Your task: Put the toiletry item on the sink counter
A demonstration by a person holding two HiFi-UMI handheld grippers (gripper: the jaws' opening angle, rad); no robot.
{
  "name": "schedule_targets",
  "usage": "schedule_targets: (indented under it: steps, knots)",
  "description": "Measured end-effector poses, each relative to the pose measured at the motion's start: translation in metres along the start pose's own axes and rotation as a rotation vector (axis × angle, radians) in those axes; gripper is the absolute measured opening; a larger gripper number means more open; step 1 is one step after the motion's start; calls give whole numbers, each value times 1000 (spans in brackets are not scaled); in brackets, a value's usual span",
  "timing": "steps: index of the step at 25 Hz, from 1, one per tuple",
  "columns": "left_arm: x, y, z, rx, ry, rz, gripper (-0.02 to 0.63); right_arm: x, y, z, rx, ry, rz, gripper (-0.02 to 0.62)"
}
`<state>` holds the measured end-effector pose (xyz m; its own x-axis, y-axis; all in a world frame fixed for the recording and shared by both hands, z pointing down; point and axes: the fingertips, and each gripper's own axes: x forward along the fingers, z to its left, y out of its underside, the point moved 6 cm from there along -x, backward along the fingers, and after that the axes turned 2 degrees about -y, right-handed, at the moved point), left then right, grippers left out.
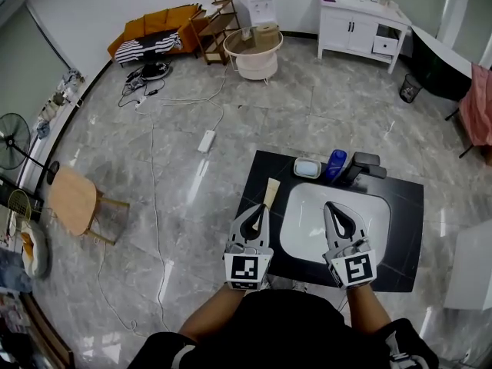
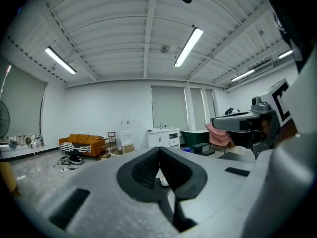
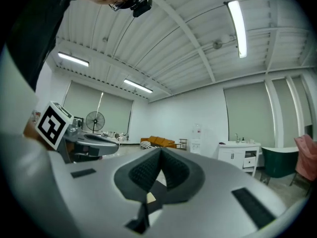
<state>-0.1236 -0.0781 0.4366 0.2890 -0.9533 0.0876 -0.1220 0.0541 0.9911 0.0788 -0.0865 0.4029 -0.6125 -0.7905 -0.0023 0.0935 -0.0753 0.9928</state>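
A black sink counter [image 1: 400,206] with a white basin [image 1: 307,214] lies below me in the head view. A cream-coloured tube [image 1: 270,192] rests on the counter's left part, just left of the basin. At the back edge stand a small white soap dish [image 1: 307,167], a blue bottle [image 1: 335,165] and a dark faucet [image 1: 366,164]. My left gripper [image 1: 260,208] [image 2: 159,150] is shut and empty, its tips close below the tube. Over the basin's front hangs my right gripper [image 1: 329,205] [image 3: 159,151], shut and holding nothing.
A white vanity cabinet [image 1: 361,23] stands at the far wall, with a round white tub [image 1: 253,54] and an orange sofa [image 1: 157,31] to its left. A wooden chair [image 1: 74,200], a fan [image 1: 11,141], a power strip [image 1: 206,141] and cables sit on the floor at the left.
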Motion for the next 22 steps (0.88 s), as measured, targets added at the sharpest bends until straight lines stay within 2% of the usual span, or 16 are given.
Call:
schedule_targets:
  steps: [6, 12, 15, 17, 22]
  knots:
    - [-2, -12, -5, -37, 29, -4, 12, -3, -17, 8, -6, -28, -48, 3]
    - [-4, -12, -9, -24, 37, -7, 12, -10, -20, 8, -10, -24, -75, 3]
    - [-4, -1, -9, -39, 38, 1, 12, -11, -20, 6, -9, -16, -79, 4]
    - [-3, 1, -9, -20, 44, 13, 12, -10, -20, 5, -11, -16, -80, 5]
    - [0, -19, -12, -35, 39, 35, 12, -11, -17, 3, -1, -16, -60, 5]
